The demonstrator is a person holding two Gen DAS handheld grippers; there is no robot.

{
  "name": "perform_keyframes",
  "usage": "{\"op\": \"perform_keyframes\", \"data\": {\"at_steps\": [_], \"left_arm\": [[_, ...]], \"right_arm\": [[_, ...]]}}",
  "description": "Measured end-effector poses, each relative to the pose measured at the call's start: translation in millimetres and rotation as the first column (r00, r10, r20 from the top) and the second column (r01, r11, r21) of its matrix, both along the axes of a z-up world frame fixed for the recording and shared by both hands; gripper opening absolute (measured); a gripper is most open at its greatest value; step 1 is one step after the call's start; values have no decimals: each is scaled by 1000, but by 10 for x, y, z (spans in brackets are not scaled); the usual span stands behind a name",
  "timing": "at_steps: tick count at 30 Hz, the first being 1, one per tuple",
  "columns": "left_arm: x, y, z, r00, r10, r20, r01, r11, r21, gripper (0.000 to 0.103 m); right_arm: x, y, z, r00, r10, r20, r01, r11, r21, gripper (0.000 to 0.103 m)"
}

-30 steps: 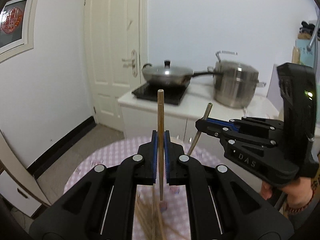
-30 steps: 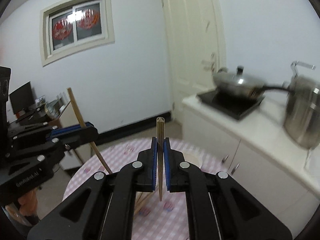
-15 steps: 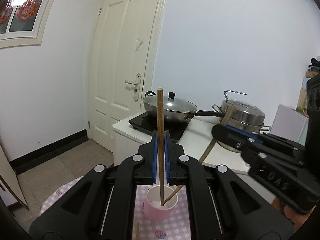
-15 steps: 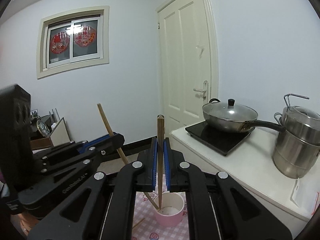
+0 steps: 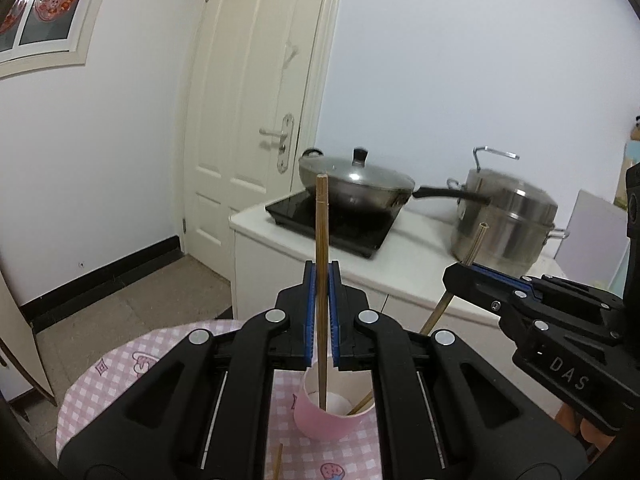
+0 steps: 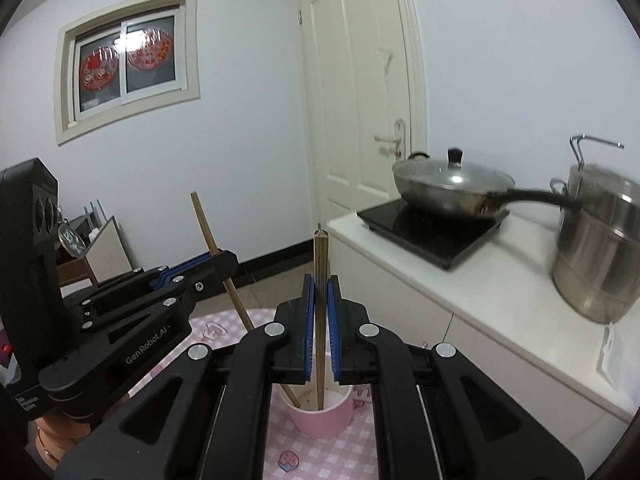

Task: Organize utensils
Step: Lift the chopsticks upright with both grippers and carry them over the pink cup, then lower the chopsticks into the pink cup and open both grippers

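Two chopsticks, my left chopstick [image 5: 322, 240] and right chopstick [image 6: 320, 280], have dropped into the pink cup [image 5: 326, 416]; left claw [image 5: 321, 312] and right claw [image 6: 320, 316] still grip, release next.

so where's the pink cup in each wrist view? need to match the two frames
Left wrist: pink cup at bottom centre, just below the left gripper, two chopstick ends in it.
Right wrist: bottom centre again, below the right gripper.
Shared landmark: lidded wok on the black cooktop.
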State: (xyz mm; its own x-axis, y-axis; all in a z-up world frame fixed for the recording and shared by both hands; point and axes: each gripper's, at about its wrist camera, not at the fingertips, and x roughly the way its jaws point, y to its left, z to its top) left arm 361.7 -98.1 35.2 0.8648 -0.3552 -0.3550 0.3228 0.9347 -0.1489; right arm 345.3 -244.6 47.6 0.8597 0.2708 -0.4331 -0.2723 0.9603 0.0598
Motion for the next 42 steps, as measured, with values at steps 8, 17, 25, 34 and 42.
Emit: {"op": "perform_keyframes", "data": {"at_steps": [8,17,25,34,42], "left_arm": [[82,-47,-276,998,-1,-59,4,999,51,7],[75,-57,-313,994,-39,-98,47,996,80,7],[-109,16,-219,998,-25,-53,30,995,91,69],[-431,197,-46,1000,2,-8,-1,992,124,69],[-817,461,-2,1000,16,19,-19,989,149,72]], "right_arm": [[45,-43,-222,998,-9,-58,9,1000,10,5],[61,-86,-236,996,-11,-83,13,999,32,6],[-60,-108,-192,996,-24,-81,26,999,33,31],[-266,-101,-125,998,-32,-62,34,999,32,42],[-509,-15,-122,998,-11,-58,13,1000,27,44]]}}
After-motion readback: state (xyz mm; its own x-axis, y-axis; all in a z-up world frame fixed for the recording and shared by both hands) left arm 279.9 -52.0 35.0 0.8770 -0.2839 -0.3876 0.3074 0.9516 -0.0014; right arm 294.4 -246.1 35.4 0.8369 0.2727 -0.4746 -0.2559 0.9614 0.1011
